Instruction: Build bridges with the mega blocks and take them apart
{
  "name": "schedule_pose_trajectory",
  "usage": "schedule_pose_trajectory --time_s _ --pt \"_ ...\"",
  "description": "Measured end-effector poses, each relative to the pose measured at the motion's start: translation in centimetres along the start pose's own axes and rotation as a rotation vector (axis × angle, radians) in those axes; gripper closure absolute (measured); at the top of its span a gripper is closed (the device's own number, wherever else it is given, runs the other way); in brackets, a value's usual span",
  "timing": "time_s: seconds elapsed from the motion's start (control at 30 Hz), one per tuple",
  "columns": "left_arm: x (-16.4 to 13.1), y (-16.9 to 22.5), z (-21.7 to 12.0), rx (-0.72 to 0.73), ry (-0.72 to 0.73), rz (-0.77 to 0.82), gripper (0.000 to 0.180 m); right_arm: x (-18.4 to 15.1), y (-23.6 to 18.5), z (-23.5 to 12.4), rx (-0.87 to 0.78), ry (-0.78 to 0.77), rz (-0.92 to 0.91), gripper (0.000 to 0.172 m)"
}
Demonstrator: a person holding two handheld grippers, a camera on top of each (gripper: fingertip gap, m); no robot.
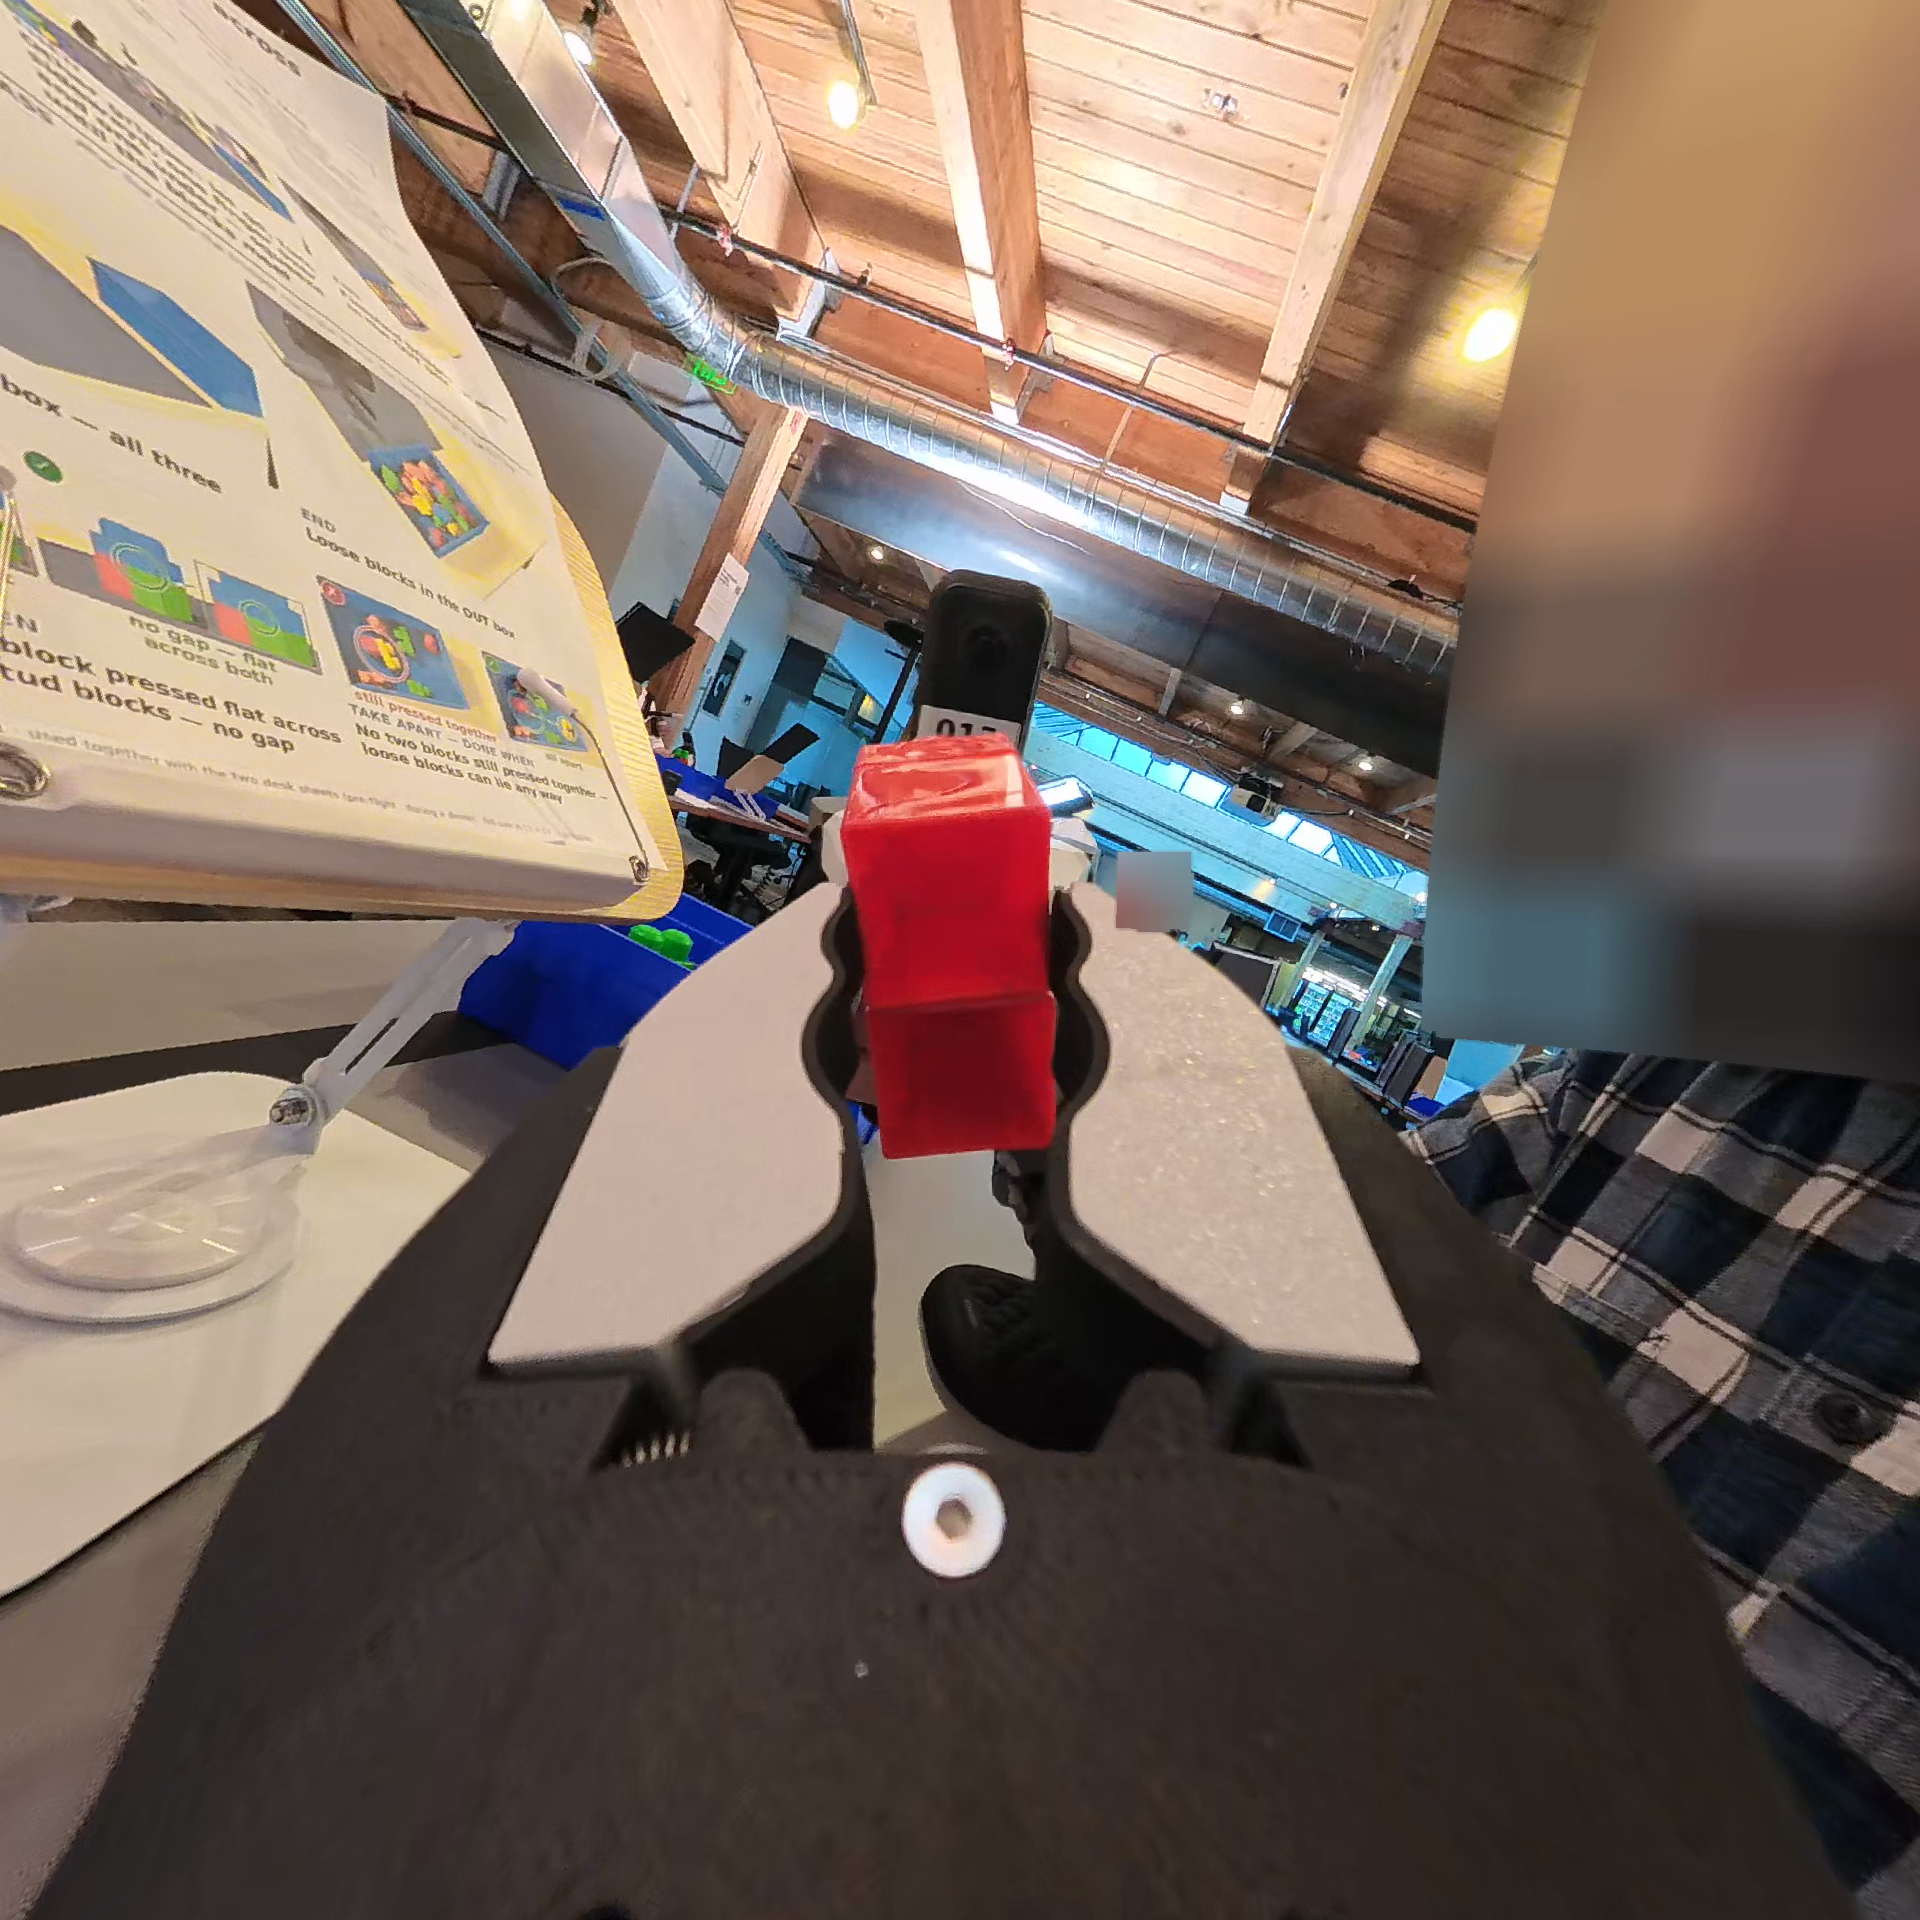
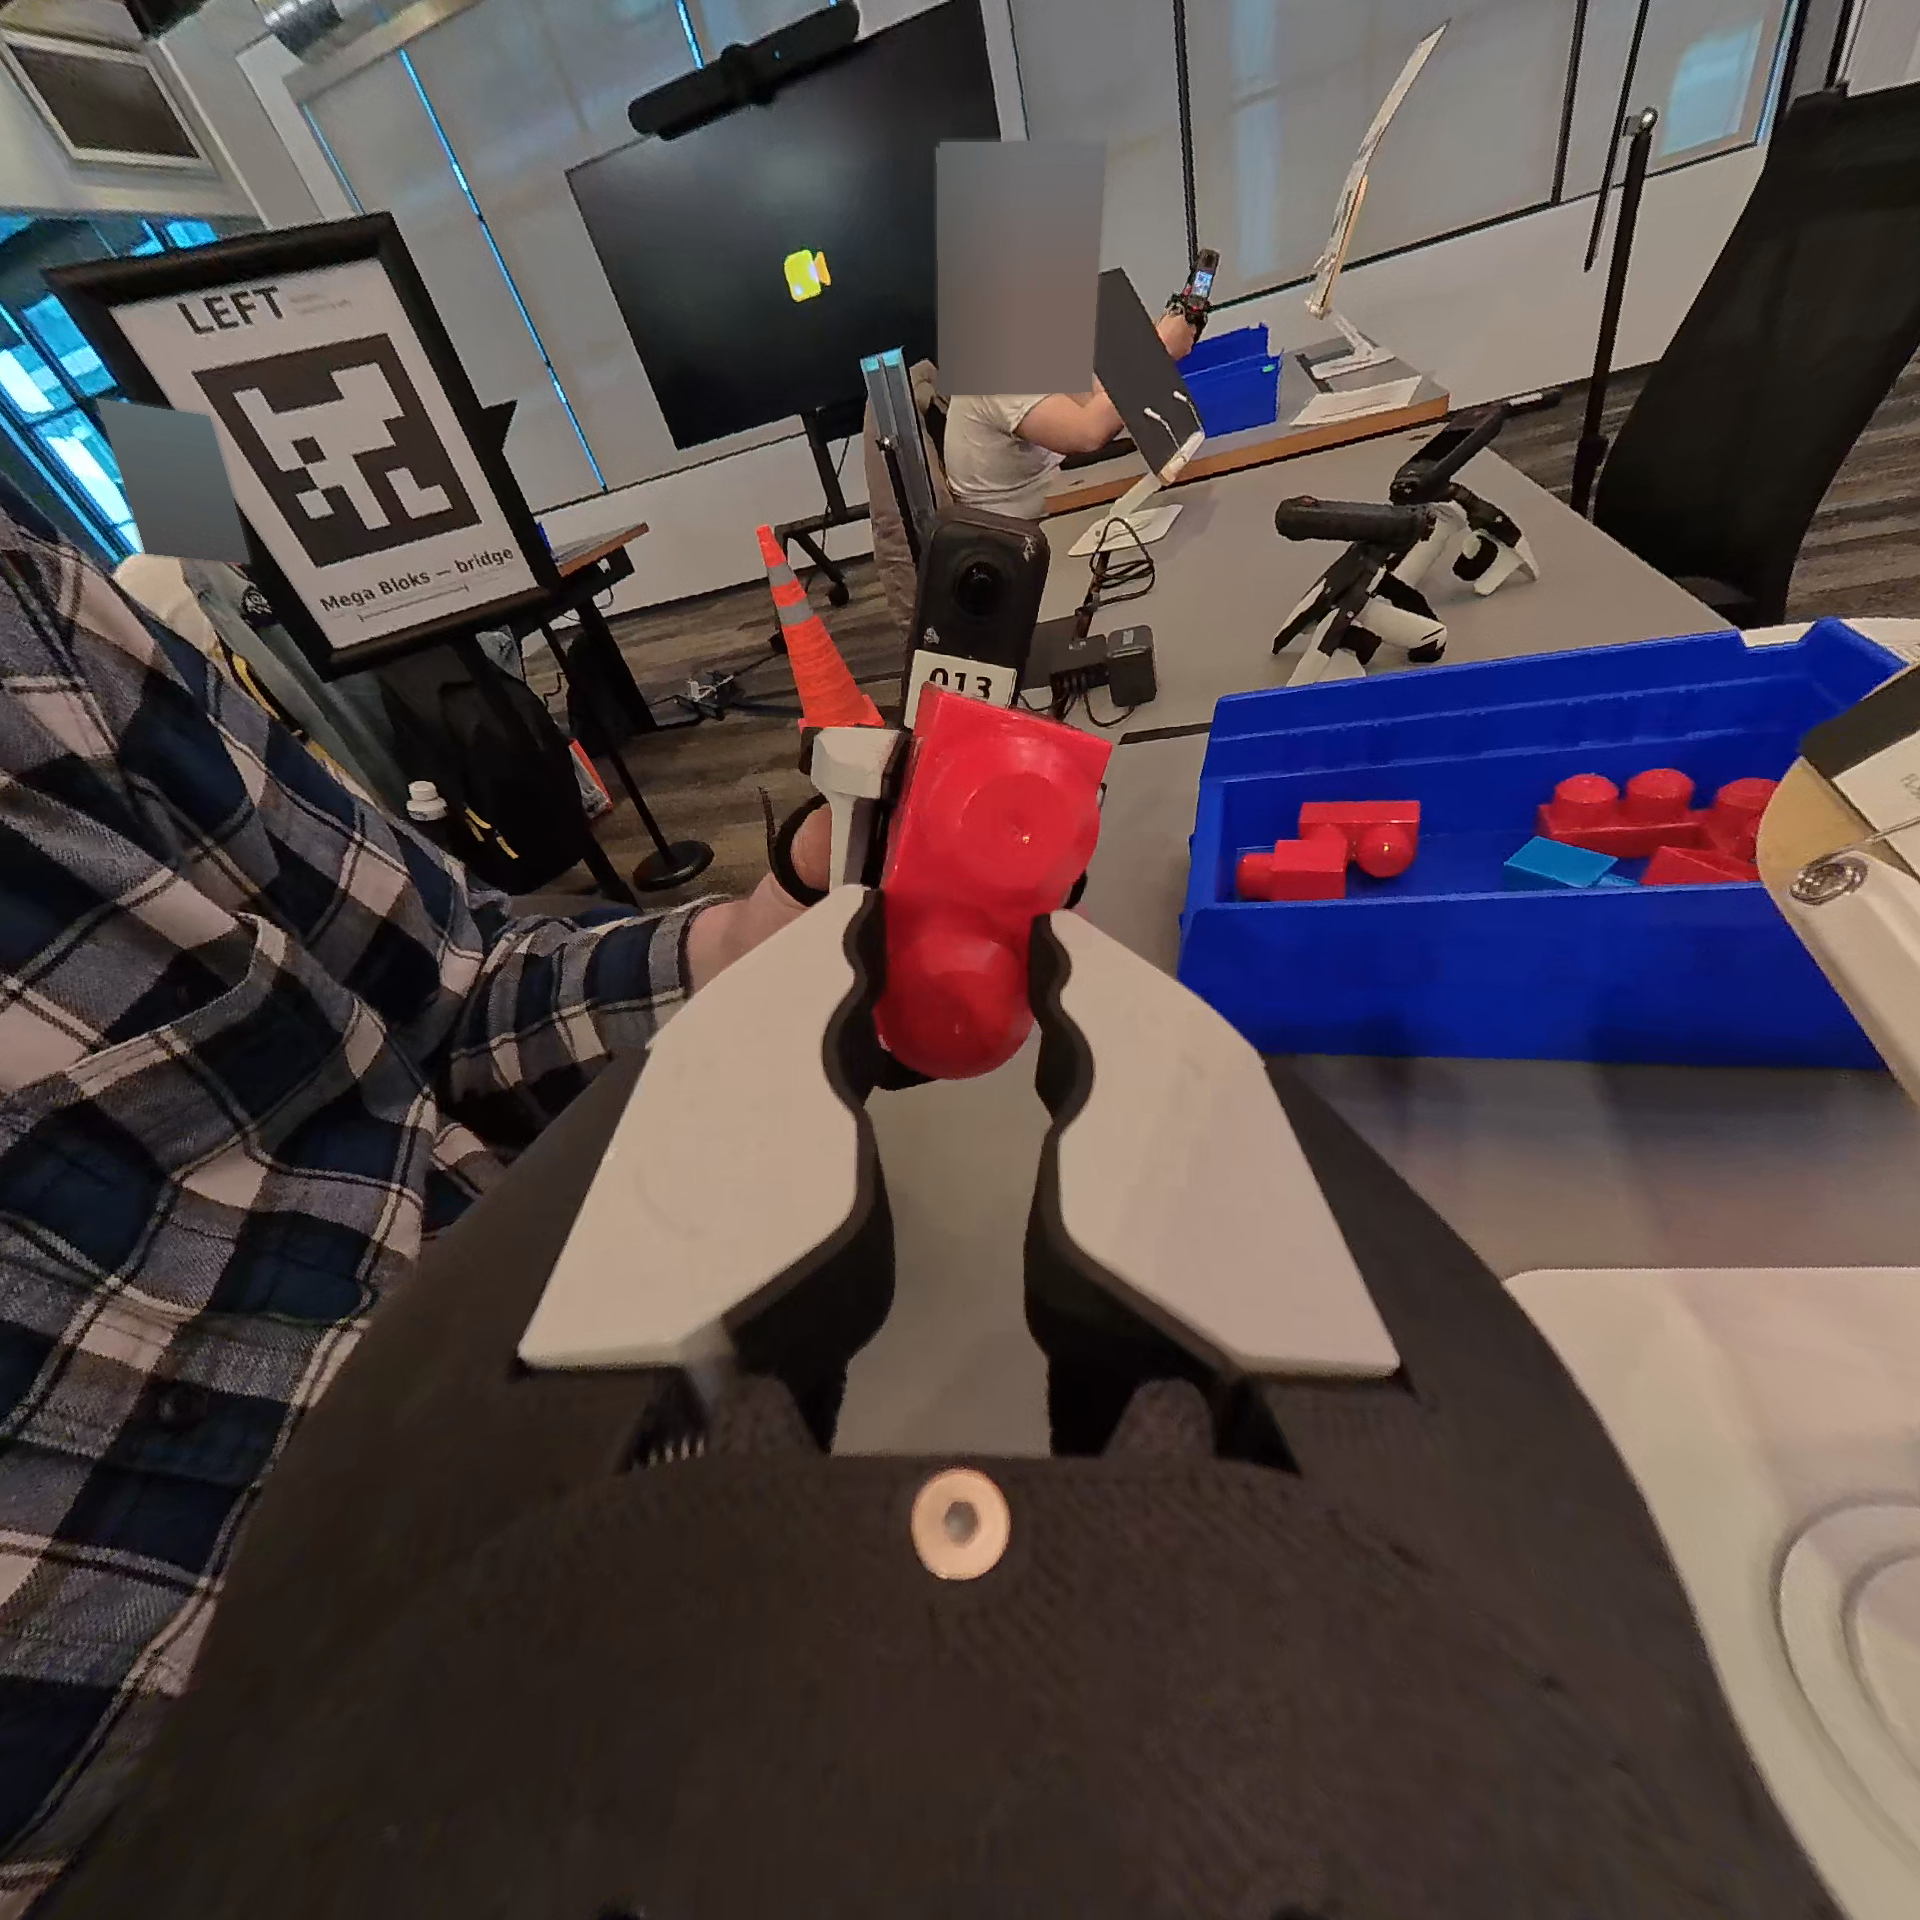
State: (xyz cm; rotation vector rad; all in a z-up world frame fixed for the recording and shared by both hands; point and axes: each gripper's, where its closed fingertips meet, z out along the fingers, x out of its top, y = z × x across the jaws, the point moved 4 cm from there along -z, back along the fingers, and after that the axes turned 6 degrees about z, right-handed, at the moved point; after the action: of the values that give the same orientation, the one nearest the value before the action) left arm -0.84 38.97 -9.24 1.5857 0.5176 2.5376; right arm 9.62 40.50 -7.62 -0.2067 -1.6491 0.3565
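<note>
Both claws clenched on joined red blocks [image 1: 951, 935] mid-air: left claw [image 1: 951, 997], right claw [image 2: 951, 987]. Risk: skewed pull, block pops free, drops to tabletop [image 2: 1455, 1164].

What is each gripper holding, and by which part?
Both grip one red block assembly: left gripper on its flat sides, right gripper around the stud end.
</note>
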Motion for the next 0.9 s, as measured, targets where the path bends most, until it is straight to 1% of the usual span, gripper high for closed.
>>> schedule_pose_trajectory --time_s 0.27,0.33,0.43,0.5,0.57,0.6,0.63,0.67,0.77,0.8,0.83,0.9 --pt "-0.6 -0.3 -0.2 0.015 0.004 -0.065 0.147 -0.1 0.0 0.1 -0.039 -0.009 -0.038 0.146" --pt "-0.8 -0.3 -0.3 0.012 -0.006 -0.06 0.147 -0.1 0.0 0.1 -0.04 -0.018 -0.037 0.146" --pt "-0.6 -0.2 -0.3 0.01 0.017 -0.053 0.147 0.2 -0.1 0.2 -0.043 -0.009 -0.028 0.145" --pt "-0.6 -0.2 -0.1 0.013 0.008 -0.047 0.147 0.5 0.1 0.0 -0.046 0.017 -0.006 0.143" --pt "-0.6 -0.3 0.0 0.032 -0.011 -0.023 0.147 0.0 0.2 0.2 -0.036 -0.006 0.02 0.131" --pt "-0.8 -0.1 0.2 0.023 -0.035 -0.008 0.147 -0.2 0.1 0.5 -0.016 -0.008 0.032 0.129" --pt "-0.9 0.0 0.4 0.023 -0.041 0.001 0.147 -0.3 0.1 0.7 -0.02 -0.005 0.03 0.135" --pt "-0.8 0.1 0.5 0.026 -0.034 0.001 0.147 -0.4 0.1 0.7 -0.027 -0.002 0.018 0.136" --pt "-0.7 0.1 0.6 0.018 -0.042 0.002 0.147 -0.2 0.1 0.5 -0.008 0.039 0.044 0.136" --pt "-0.8 0.1 0.6 0.006 -0.05 -0.011 0.144 -0.1 0.3 0.3 -0.009 0.061 0.059 0.137" --pt "-1.0 0.0 0.6 -0.001 -0.074 -0.026 0.138 0.1 0.5 0.0 -0.009 0.092 0.077 0.137" --pt "-1.9 0.1 0.8 -0.004 -0.133 -0.026 0.139 0.3 0.9 -0.6 0.001 0.149 0.108 0.137"
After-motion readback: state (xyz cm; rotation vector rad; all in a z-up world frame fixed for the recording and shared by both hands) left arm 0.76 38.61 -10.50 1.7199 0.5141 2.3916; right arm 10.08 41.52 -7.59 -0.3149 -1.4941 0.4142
